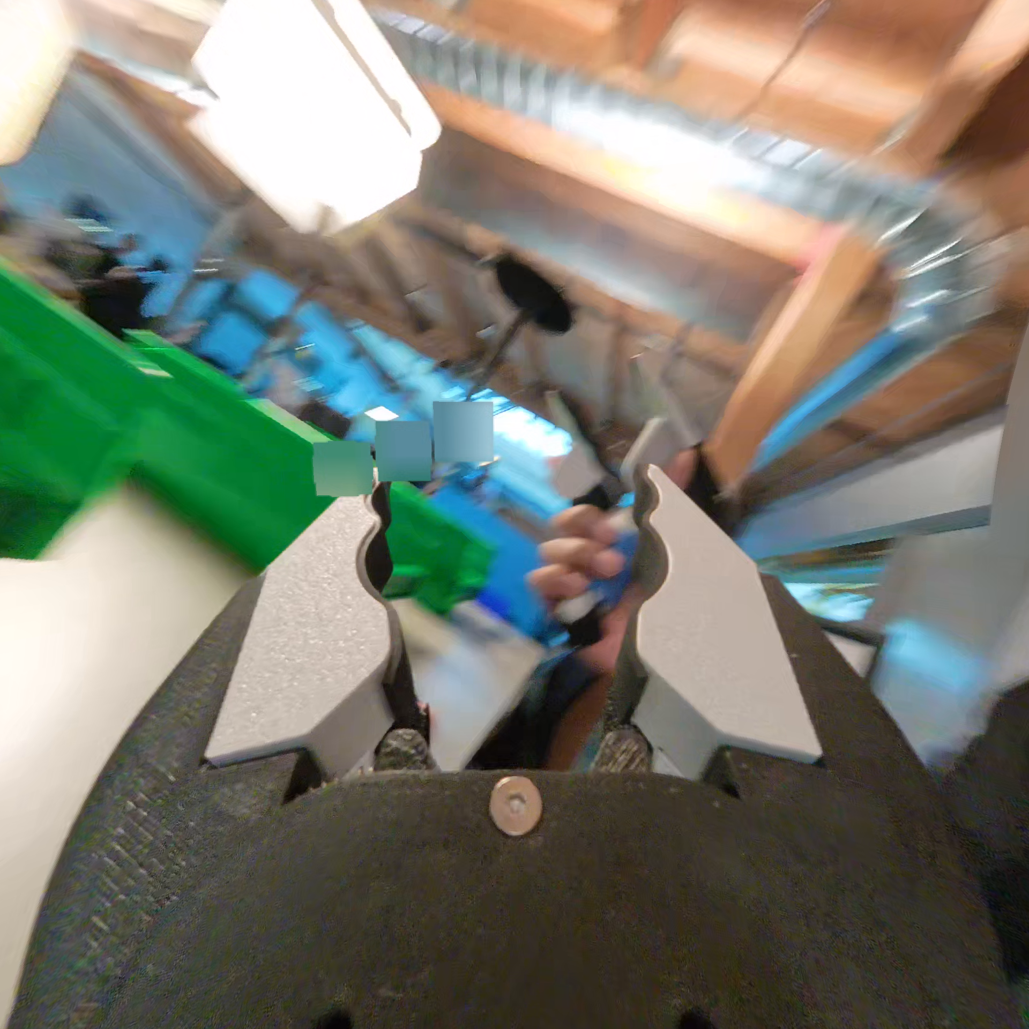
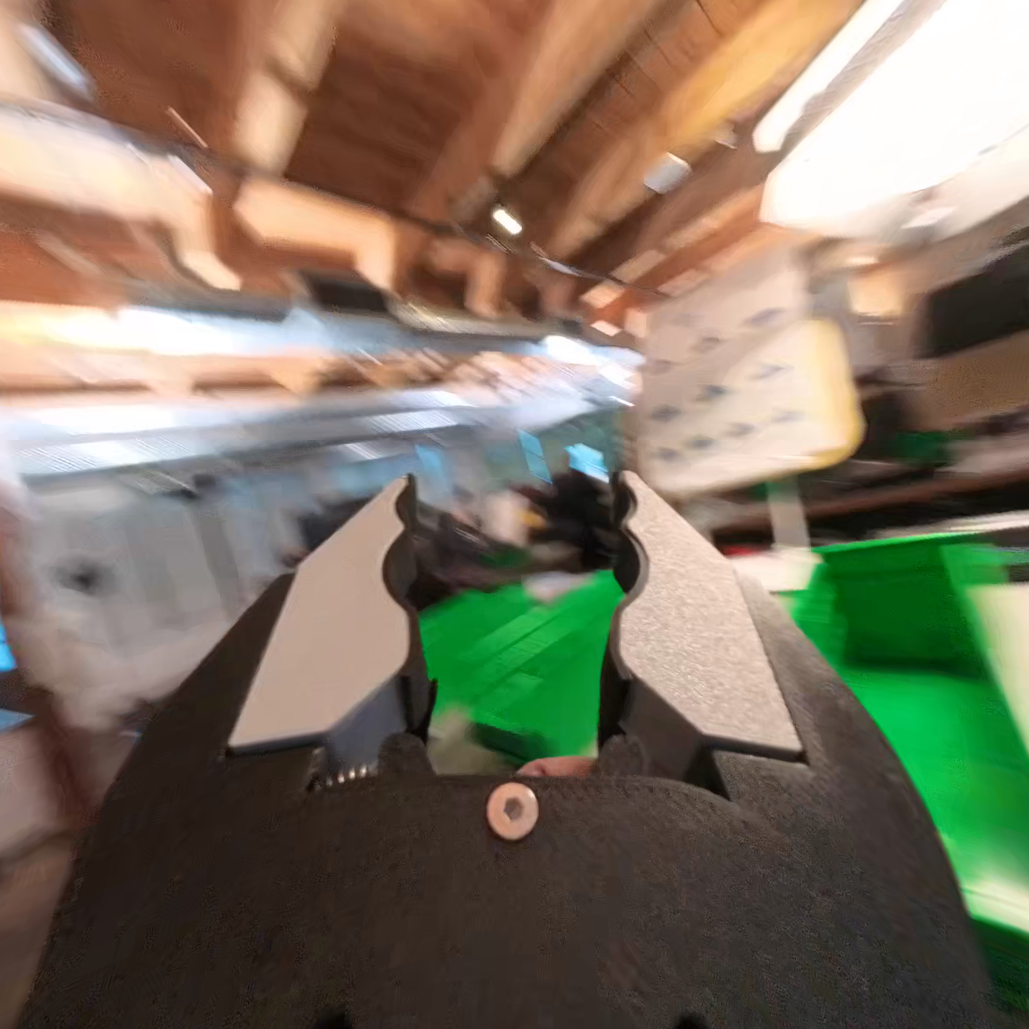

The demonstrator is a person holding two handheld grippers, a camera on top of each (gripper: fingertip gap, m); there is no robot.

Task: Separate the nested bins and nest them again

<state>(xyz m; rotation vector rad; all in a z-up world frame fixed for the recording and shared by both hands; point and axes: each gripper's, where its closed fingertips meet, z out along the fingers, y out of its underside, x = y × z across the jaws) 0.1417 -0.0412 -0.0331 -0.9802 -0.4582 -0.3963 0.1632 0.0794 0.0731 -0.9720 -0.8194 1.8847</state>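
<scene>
Both views are heavily blurred and tilted up towards the ceiling. In the left wrist view my left gripper (image 1: 512,481) is open, with nothing between its grey fingers (image 1: 312,612). A green bin (image 1: 167,445) lies to its left, apart from it. In the right wrist view my right gripper (image 2: 515,480) is open and holds nothing. A green bin (image 2: 919,601) stands to its right, and a green surface (image 2: 529,640) lies below and beyond the fingers. Neither gripper touches a bin.
A person's hand (image 1: 579,562) grips a blue handle beyond the left gripper's fingers. A white rounded shape (image 1: 83,668) fills the lower left of that view. A pale patterned panel with a yellow edge (image 2: 746,401) hangs at upper right. Wooden ceiling beams and bright lamps are overhead.
</scene>
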